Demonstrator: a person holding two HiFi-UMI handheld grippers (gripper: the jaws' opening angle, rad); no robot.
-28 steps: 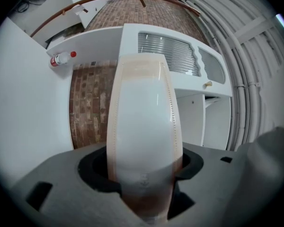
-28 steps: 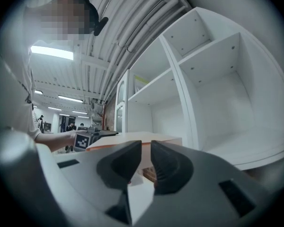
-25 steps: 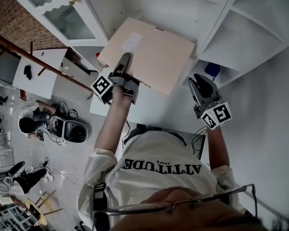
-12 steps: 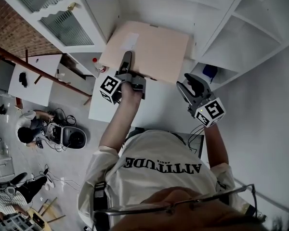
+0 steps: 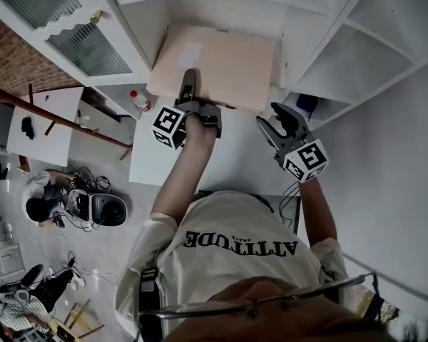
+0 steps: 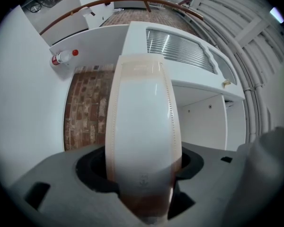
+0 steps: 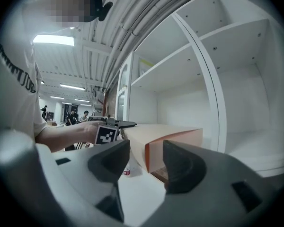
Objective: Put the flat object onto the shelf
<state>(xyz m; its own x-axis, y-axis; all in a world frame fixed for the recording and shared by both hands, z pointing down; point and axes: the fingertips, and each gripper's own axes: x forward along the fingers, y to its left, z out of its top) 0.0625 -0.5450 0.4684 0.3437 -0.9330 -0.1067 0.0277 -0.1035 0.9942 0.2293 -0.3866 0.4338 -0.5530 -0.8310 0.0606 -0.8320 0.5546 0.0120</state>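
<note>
The left gripper (image 5: 188,91) clamps its jaws on the near edge of the flat beige box (image 5: 225,63), which lies on the white shelf (image 5: 235,144). The right gripper (image 7: 142,162) has its jaws opening with nothing between them, just short of the box's corner.

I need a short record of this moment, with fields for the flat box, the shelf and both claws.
flat box: beige, level, far end inside the shelf
left claw: shut on the flat box's near edge
right claw: opening, empty, just right of the flat box, not touching it
bottle: red cap, left of the flat box
</note>
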